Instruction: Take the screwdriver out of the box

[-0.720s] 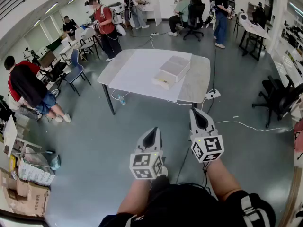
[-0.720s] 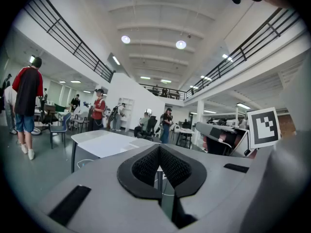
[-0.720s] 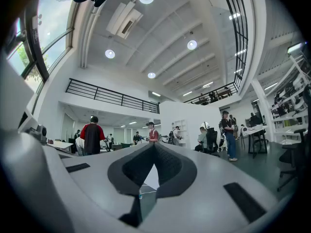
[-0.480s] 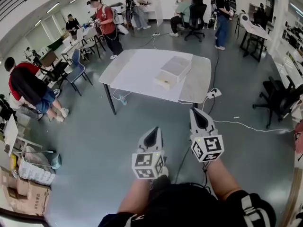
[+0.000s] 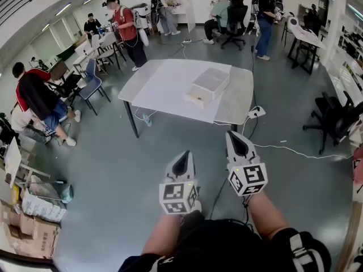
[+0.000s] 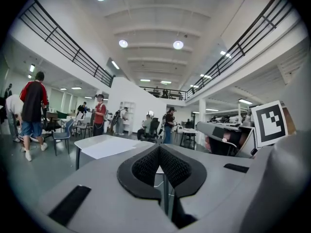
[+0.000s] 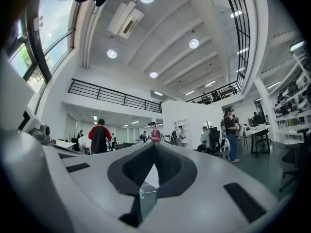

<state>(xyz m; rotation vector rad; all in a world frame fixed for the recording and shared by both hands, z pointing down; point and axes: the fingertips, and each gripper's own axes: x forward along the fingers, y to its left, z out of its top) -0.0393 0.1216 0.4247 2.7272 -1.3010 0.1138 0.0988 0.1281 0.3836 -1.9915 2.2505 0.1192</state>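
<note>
Grey floor (image 5: pixel 113 169) lies wide between you and the pale table (image 5: pixel 164 89) at the middle of a busy workshop hall, with other people at desks round the edges. The white box (image 5: pixel 207 85) sits on the table's right part, long and low. From this far off you cannot tell how it opens. No view shows the screwdriver; it is presumably inside that box.

Your left gripper (image 5: pixel 182 157) and right gripper (image 5: pixel 237 137) are held out in front of you, side by side, well apart from the table. Both are clenched on nothing, pads meeting at the tips.

The step in hand looks to be the approach, and it is worth doing squarely. Walk up until the box is right before you and work out how it opens before you reach. Part the jaws before you go in, not over the box. One gripper can steady the box while the other opens it and then lifts the tool out by its handle.
</note>
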